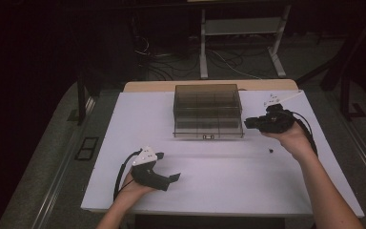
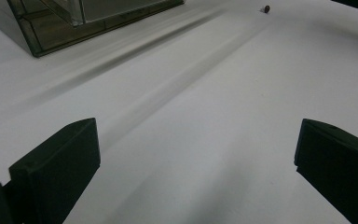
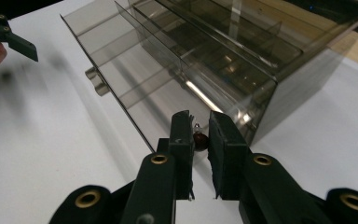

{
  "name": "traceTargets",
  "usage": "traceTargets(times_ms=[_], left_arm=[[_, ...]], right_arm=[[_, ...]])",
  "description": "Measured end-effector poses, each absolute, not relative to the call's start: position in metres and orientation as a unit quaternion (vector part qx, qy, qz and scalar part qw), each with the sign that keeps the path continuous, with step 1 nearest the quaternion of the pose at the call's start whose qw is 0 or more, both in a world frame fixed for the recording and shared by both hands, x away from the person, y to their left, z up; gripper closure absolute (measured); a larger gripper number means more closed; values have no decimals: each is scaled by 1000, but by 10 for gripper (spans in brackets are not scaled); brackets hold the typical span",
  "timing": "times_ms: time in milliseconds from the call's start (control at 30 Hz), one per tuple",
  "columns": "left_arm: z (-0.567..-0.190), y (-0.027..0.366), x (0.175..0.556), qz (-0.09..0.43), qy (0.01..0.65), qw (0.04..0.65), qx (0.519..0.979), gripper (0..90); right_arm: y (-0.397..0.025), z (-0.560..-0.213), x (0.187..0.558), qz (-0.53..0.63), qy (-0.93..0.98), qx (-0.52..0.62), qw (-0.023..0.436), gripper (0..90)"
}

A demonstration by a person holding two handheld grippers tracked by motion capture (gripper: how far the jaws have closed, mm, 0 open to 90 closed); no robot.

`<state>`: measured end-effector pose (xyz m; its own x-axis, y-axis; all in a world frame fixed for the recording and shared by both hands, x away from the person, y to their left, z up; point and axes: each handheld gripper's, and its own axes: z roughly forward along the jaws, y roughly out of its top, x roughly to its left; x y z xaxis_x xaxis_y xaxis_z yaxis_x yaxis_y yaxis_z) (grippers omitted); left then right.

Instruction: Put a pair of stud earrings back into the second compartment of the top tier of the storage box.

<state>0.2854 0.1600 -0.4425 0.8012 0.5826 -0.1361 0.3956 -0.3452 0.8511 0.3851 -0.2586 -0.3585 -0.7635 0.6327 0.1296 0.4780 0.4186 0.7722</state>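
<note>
On the white table, the smoky clear plastic compartment box sits far centre. My right gripper is pinched on a tiny dark red bead at the box's right front corner. It looks light, hard and slippery, so I grip across its middle; my left gripper rests near left, jaws wide apart, with another small dark bead lying loose on the right.

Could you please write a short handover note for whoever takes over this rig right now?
Right gripper: shut on a small dark red bead, held beside the right end of the clear compartment box.
Left gripper: open, holding nothing, low over the white table.
A second small bead lies on the table, right of the box.
Done: one bead picked up.
Left: likely place it in the box, then fetch the other.
</note>
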Motion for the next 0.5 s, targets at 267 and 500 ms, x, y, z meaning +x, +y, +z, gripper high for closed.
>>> traceTargets(times_ms=[267,500], left_arm=[[-443,160,285,97,299,488,815,0],[-442,160,285,97,300,489,813,0]], right_arm=[[-242,-354,392,426,842,319,88,787],[-229,-353,397,426,846,309,86,787]])
